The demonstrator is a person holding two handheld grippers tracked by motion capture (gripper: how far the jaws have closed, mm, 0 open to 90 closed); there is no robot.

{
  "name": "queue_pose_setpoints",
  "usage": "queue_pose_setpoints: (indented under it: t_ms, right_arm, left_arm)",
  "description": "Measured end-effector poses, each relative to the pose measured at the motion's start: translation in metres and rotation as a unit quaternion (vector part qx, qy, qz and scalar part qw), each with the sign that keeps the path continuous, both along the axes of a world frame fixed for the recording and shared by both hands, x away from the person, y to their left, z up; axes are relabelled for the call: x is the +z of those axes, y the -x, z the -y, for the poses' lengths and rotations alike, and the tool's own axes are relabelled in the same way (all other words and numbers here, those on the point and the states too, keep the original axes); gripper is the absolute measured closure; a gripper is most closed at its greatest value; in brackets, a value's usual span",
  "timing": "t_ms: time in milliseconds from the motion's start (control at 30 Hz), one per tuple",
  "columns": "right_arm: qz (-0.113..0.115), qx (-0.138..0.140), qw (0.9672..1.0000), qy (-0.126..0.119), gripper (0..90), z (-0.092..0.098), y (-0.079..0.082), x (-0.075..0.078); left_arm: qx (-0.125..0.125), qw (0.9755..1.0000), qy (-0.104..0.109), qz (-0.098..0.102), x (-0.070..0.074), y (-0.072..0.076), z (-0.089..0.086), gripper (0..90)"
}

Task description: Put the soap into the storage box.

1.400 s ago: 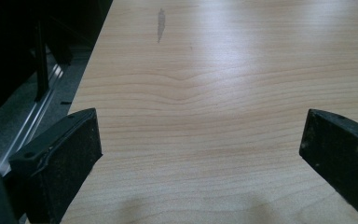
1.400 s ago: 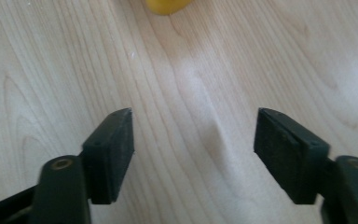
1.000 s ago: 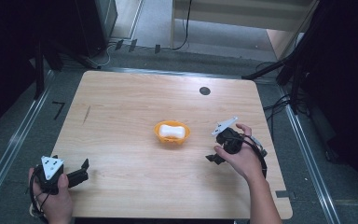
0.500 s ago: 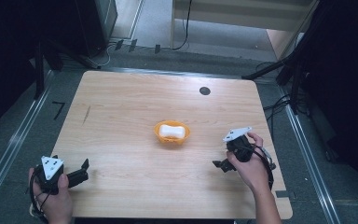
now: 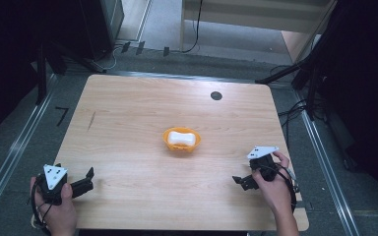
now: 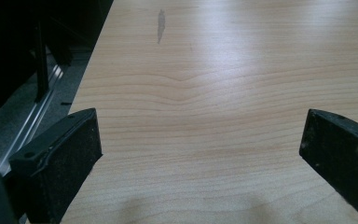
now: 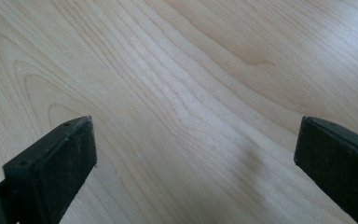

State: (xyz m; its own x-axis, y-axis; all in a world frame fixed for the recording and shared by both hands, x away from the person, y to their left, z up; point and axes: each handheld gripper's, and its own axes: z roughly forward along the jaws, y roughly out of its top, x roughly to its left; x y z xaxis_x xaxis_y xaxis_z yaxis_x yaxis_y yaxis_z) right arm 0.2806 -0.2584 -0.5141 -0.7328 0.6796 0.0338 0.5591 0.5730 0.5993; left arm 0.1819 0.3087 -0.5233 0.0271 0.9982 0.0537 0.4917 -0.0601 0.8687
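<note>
Orange bowl (image 5: 181, 139), holding a white soap-like block (image 5: 181, 138): sits near the centre of the wooden desk (image 5: 128, 113), touched by neither tool. Right tool (image 5: 242, 182): near the desk's right front corner, at about 4 o'clock from the bowl and well apart from it; jaws have just been opening and stand wide over bare wood, nothing between them. Left tool (image 5: 87, 178): at the left front edge, about 8 o'clock from the bowl, well apart; jaws spread wide, empty.
</note>
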Motion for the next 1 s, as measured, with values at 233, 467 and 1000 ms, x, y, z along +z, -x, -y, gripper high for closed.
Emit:
queue_pose_setpoints:
  t_ms: [233,467,1000]
  right_arm:
    - [0.004,-0.014,0.9997,-0.017,0.0,0.012,0.011,-0.008]
    - [0.01,-0.032,0.9987,-0.038,0.0,0.023,0.021,-0.013]
    - [0.025,-0.077,0.9935,-0.081,0.0,0.06,0.049,-0.024]
  left_arm:
    - [0.0,1.0,0.0,0.0,0.0,0.0,0.0,0.0]
    - [0.0,1.0,0.0,-0.001,0.0,0.0,0.0,0.0]
    - [-0.001,1.0,-0.004,-0.001,0.0,0.0,0.001,0.0]
